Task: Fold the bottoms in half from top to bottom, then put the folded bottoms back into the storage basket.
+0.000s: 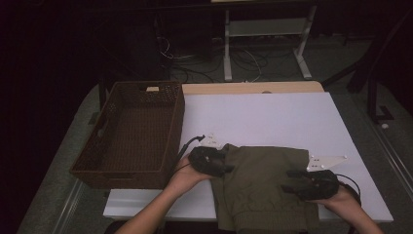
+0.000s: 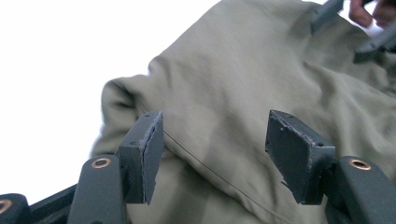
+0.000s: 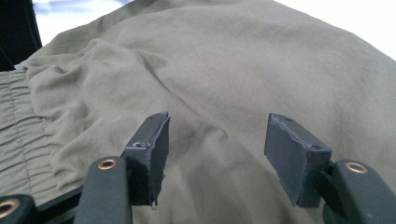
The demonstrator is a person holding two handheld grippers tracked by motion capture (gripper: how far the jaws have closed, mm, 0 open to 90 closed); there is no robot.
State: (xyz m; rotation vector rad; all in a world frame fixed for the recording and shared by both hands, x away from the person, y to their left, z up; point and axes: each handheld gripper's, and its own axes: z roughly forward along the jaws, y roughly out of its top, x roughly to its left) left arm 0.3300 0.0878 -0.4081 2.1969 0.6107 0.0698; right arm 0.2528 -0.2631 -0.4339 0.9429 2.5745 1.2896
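While spread flat at the near edge of the white surface (image 1: 272, 117), folded olive-green garment (image 1: 263, 187), elastic hem hanging just over the front edge, flanked by two hand-held grippers. Left gripper (image 1: 229, 163) at the garment's upper left corner, fingers (image 2: 147, 154) apart with only cloth between them, nothing clamped. Right gripper (image 1: 288, 181) over the garment's right half, fingers (image 3: 289, 154) likewise spread wide above wrinkled fabric, nothing pinched. Seen from the left gripper view, right gripper's tips (image 2: 355, 32) at the far side of the cloth, a person's hand just behind. Ribbed, gathered waistband (image 3: 18, 130) visible at the left of the right gripper view. Dark woven basket (image 1: 131, 134) standing at the left edge of the surface, just beside the left hand (image 1: 182, 178), well apart from the right hand (image 1: 343, 200).
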